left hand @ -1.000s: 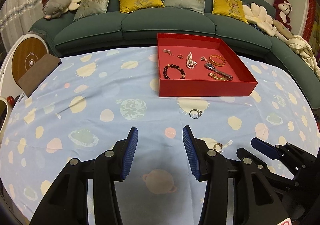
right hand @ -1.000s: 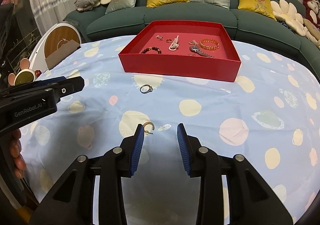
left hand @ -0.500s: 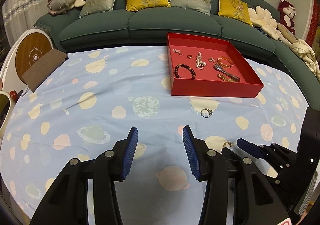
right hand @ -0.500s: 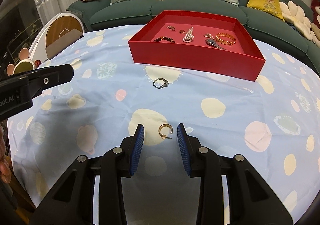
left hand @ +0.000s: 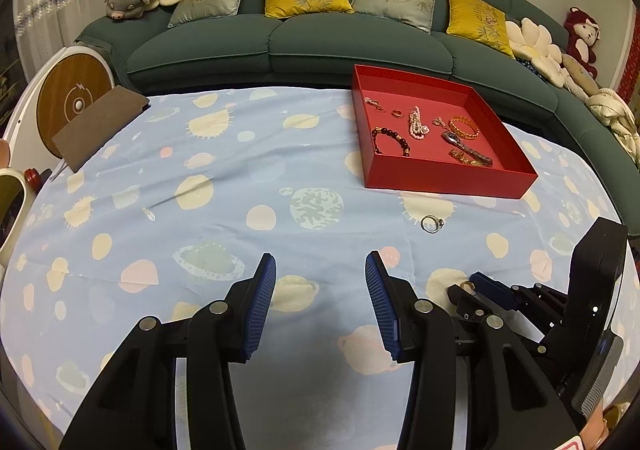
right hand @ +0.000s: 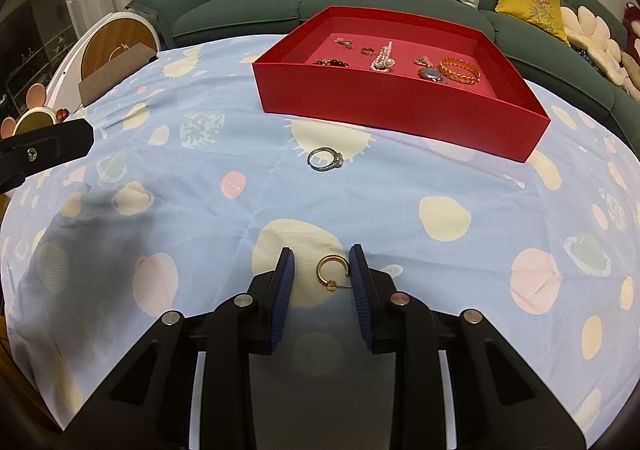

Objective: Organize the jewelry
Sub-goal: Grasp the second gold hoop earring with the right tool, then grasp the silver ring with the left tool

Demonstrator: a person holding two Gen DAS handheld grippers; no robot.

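A gold earring (right hand: 333, 272) lies flat on the spotty blue cloth (right hand: 360, 189). The right gripper (right hand: 322, 270) sits low over it, with one blue finger on each side. The fingers (right hand: 285, 282) are apart and not squeezing yet, though the right one looks like it touches the earring's pin. A silver ring (right hand: 326, 159) lies further out on the cloth, near the red tray (right hand: 400, 105). In the tray are a bead bracelet (left hand: 390, 139), pearls (left hand: 418, 123), a gold bangle (left hand: 464, 127) and a watch (left hand: 466, 147). The left gripper (left hand: 320, 290) floats above bare cloth with its fingers wide apart, holding nothing. A green sofa (left hand: 280, 45) with pillows is behind.
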